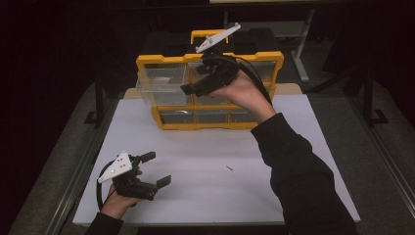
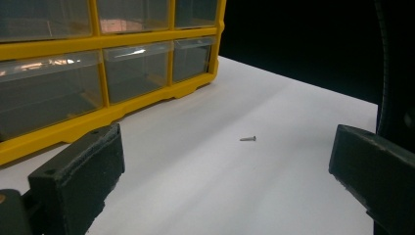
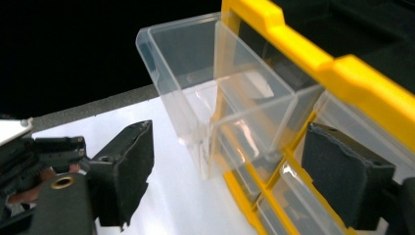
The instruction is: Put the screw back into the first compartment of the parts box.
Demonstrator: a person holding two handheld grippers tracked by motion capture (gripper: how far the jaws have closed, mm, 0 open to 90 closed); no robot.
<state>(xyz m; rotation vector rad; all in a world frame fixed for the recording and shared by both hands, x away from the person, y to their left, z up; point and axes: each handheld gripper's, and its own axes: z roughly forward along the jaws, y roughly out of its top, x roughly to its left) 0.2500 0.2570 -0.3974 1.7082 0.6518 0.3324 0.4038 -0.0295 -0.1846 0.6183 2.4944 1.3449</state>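
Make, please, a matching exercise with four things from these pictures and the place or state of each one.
Things:
1. clear drawer
2. screw
3. left gripper
4. right gripper

Places or states:
A. lies loose on the white table
B. open, low over the table's near left corner
C. pulled out of the yellow organizer
D. open, raised in front of the organizer

Pairs: 1-C, 2-A, 3-B, 4-D

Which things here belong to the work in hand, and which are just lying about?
In the job: clear drawer pulled out of the yellow organizer; open right gripper beside it; small screw on the table.
Lying about: metal frame behind the table.
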